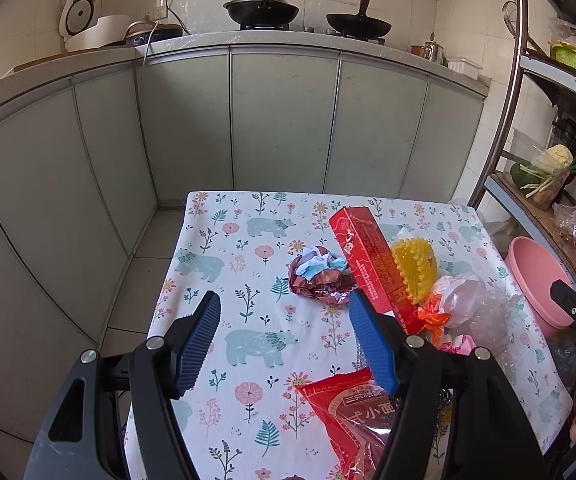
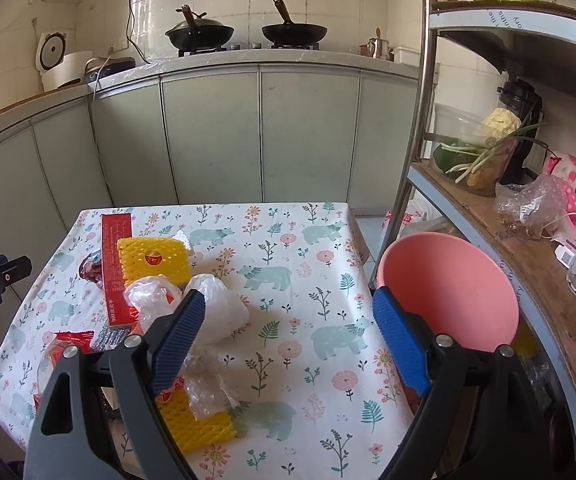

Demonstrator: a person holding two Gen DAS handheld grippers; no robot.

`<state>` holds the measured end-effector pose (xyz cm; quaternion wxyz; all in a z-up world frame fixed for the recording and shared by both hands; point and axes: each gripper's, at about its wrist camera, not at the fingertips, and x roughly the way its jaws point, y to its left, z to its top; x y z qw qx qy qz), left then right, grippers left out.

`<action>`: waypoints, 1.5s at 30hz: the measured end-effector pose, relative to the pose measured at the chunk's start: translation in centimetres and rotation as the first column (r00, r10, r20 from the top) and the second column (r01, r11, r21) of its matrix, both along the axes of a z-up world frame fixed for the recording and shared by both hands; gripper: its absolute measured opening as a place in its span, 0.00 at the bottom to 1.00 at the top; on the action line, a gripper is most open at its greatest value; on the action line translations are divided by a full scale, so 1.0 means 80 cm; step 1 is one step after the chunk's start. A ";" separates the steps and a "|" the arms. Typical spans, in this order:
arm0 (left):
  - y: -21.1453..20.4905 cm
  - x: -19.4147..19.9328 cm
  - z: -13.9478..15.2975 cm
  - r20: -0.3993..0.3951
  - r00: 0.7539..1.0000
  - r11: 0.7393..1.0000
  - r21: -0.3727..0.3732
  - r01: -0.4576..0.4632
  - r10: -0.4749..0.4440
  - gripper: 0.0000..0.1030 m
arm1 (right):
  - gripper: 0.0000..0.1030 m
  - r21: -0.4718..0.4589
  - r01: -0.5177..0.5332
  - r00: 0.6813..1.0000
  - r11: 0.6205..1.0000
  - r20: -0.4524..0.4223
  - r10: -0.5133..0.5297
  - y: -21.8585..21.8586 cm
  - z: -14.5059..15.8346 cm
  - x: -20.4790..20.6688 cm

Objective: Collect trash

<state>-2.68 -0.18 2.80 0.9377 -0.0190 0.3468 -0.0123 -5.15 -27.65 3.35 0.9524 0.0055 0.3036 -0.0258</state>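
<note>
Collection not yet begun: left gripper point(image 1: 284, 340) and right gripper point(image 2: 288, 332) hover with fingers spread wide and empty, crumpled wrapper point(image 1: 320, 276) ahead between the left fingers, plastic bag point(image 2: 220, 312) beside the right's left finger, pink basin point(image 2: 448, 292) empty off the table point(image 2: 308, 220).

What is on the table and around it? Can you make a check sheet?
Surface: table under a bear-and-flower cloth.
Job's things: red box, crumpled wrapper, yellow foam nets, plastic bags, red snack packet; pink basin at the table's right edge.
Clutter: nothing seen.
Grippers: left gripper and right gripper open, holding nothing.
Cables: cord on the wall.
Surroundings: woks, cabinets, shelf rack.
</note>
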 end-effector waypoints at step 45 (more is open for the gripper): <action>-0.021 -0.068 -0.052 -0.165 0.920 0.934 -0.115 0.339 -0.355 0.03 | 0.78 0.187 -0.198 0.975 0.962 -0.068 0.213 -0.001 -0.035 -0.018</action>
